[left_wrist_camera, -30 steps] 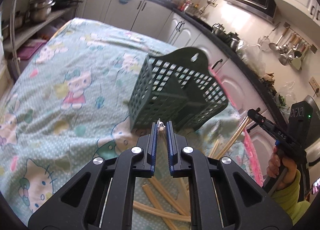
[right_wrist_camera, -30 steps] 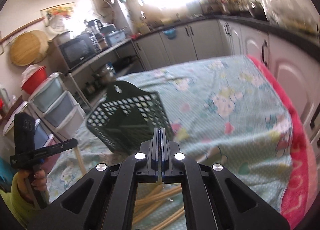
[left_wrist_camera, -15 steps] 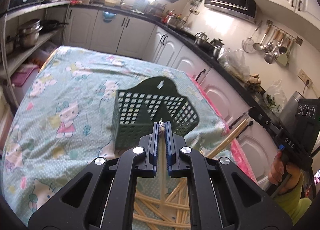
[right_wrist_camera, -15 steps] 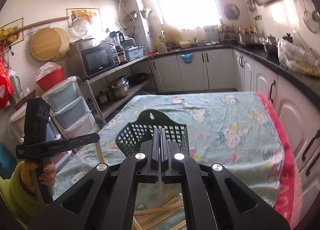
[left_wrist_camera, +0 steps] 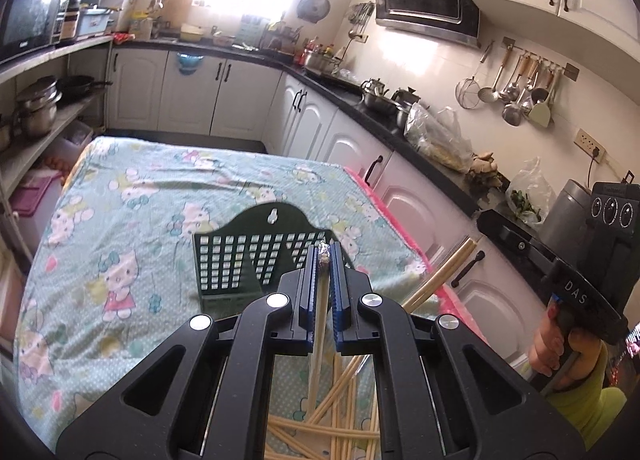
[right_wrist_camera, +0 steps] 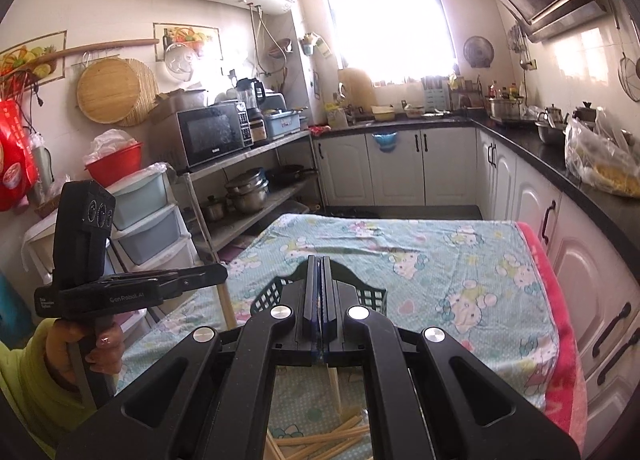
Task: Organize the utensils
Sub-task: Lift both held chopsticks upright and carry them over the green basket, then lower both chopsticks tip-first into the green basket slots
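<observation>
**Left wrist view shows both chopsticks; right wrist view shows the other hand**

Left wrist view looks along the left tool (left_wrist_camera: 325, 250), whose blue pads are clenched on one pale chopstick (left_wrist_camera: 318, 324); a bit of foil-like wrapping sits at its upper end between the tips, and the stick hangs down toward the desk. Beyond the tips stands the dark green slotted basket (left_wrist_camera: 240, 256) on the cartoon-cat cloth (left_wrist_camera: 132, 196) that covers the desk. Below the tool lies a loose heap of chopsticks (left_wrist_camera: 340, 416), crossing one another on the cloth. At the right edge of this view the right tool's black body is seen from the side, gripped by a hand (left_wrist_camera: 560, 344) in a yellow-green sleeve, with a second chopstick (left_wrist_camera: 444, 272) slanting down from its tip toward the heap.

Right wrist view looks along the right tool (right_wrist_camera: 319, 264), its pads pressed together with only a thin sliver of stick (right_wrist_camera: 333, 380) showing beneath them. Here the basket (right_wrist_camera: 372, 294) is mostly hidden behind the tool; only its grid wall and arched back show either side. The heap (right_wrist_camera: 320, 440) appears in the bottom gap. At the left of this view the left tool (right_wrist_camera: 218, 272) is seen side-on, held by the other hand (right_wrist_camera: 96, 344), its chopstick (right_wrist_camera: 226, 306) hanging down beside the desk's edge.
</observation>
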### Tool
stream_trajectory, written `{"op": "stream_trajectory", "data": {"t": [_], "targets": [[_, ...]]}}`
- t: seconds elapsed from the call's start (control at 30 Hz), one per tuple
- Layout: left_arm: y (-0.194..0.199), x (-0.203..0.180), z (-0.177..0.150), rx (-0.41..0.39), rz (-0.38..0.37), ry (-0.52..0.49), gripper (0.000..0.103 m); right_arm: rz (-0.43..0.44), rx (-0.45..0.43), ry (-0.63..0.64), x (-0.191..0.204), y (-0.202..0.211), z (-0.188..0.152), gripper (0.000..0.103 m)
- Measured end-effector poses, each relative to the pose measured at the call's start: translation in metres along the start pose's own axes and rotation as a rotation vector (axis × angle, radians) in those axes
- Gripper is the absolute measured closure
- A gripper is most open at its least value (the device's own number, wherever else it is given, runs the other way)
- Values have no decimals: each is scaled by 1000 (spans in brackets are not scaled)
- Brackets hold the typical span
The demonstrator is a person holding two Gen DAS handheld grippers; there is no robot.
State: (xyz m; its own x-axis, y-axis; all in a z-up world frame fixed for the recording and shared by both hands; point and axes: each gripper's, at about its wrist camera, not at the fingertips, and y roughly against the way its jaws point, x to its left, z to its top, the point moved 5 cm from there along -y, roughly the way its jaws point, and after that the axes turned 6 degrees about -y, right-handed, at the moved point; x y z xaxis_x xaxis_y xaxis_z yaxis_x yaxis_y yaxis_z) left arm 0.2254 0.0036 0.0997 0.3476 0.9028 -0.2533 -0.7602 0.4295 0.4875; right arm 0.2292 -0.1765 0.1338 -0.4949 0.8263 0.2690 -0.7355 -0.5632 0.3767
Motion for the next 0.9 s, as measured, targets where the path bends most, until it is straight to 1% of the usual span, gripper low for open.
{"op": "stream_trajectory", "data": {"t": [0.1,0.3,0.67,0.9], "targets": [[4,-1,11,-18,4,-12,100,10,-15,5,4,0,10,102],[14,0,38,-65,36,-36,100,23,-46,9,13,-2,31,102],[29,8,89,-165,90,-46,100,20,-102,-6,11,-16,76,102],[29,19,108,-224,172,-70,100,1,-113,-18,4,-33,92,102]]}}
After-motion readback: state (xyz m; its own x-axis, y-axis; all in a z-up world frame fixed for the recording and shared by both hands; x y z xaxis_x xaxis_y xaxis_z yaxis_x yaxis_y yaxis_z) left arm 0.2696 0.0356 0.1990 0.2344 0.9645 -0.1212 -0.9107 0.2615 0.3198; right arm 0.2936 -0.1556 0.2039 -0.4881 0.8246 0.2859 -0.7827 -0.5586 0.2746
